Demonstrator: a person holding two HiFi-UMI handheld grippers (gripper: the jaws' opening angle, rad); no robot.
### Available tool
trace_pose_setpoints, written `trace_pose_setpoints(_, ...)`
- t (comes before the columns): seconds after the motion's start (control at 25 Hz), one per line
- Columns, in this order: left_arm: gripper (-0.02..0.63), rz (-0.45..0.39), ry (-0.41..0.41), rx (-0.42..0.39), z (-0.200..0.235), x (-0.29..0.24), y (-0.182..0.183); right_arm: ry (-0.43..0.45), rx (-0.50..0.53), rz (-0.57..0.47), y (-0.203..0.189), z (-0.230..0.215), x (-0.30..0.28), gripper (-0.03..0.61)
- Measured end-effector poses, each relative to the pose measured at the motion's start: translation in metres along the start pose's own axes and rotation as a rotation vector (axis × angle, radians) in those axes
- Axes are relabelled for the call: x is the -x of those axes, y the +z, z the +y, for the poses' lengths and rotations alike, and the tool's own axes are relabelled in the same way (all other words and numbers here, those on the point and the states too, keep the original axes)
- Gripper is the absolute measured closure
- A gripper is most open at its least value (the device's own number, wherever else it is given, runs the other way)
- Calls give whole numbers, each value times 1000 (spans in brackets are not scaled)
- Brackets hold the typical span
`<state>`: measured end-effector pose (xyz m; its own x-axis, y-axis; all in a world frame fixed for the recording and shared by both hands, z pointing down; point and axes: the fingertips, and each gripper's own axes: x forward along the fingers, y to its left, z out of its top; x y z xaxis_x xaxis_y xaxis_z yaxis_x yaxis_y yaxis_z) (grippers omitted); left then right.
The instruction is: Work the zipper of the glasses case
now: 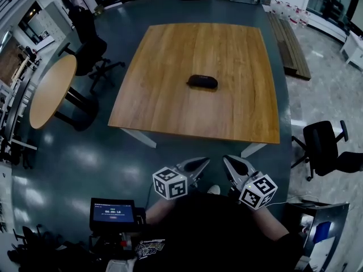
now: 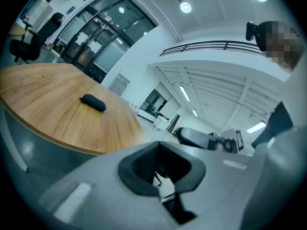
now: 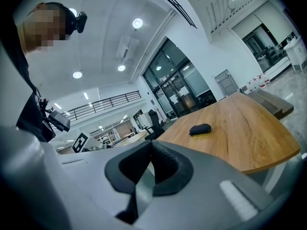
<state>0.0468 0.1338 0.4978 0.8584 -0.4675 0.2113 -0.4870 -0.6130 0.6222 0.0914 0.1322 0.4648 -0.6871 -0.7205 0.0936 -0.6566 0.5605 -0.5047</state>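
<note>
Black oval glasses case (image 1: 202, 82) lies mid wooden bench (image 1: 170, 101), well beyond left tongs (image 1: 204, 161) and right tongs (image 1: 226, 160), both closed, empty

The square table (image 1: 170, 95) has a tabletop of warm brown wood, straight-grained, smooth, with a soft low sheen. The small black oval glasses case (image 1: 202, 82), lying near the middle of the tabletop, looks matt and soft-shelled; its weave cannot be made out. The left gripper (image 2: 159, 175) and the right gripper (image 3: 149, 163) have smooth, matt grey plastic shells around black ribbed pads (image 3: 165, 162) that look rubbery. The dark teal floor (image 1: 85, 157) is smooth and glossy with blurred lamp reflections.
</note>
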Motion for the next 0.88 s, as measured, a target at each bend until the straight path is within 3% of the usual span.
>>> trace_pose_setpoints(0.24,614,39,-48,-82,-8,-9,5,-7,-9,-4,-2,3,-7,574)
trace_pose_setpoints(0.88,614,57,-46,9,6,-13,-7,-42,-38,-15,-4,-12,-4,574)
